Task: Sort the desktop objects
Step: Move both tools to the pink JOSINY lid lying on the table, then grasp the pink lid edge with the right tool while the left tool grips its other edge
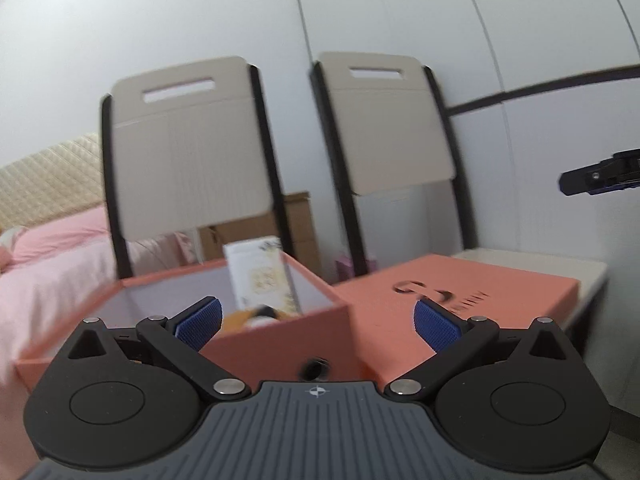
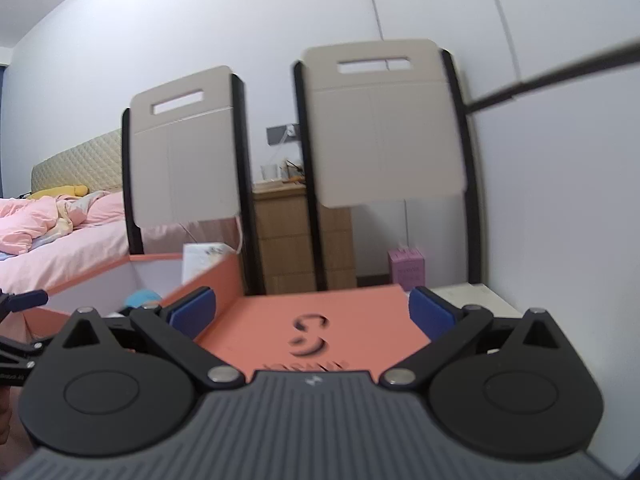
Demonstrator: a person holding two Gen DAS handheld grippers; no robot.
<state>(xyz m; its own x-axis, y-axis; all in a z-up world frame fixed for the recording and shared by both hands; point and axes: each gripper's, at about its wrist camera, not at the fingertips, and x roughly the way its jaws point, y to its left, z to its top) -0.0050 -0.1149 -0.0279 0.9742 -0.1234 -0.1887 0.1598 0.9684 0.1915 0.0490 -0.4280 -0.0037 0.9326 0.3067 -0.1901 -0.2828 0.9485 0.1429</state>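
An open orange box stands on the desk with a white carton upright inside and a yellow and black item beside it. Its orange lid with a dark logo lies flat to the right. My left gripper is open and empty, just before the box's front wall. My right gripper is open and empty, low over the lid. The box is at its left, with the carton and a blue item inside.
Two beige folding chairs stand behind the desk against a white wall. A pink bed lies at the left. A wooden nightstand and a small purple box sit beyond. The white desk edge is at the right.
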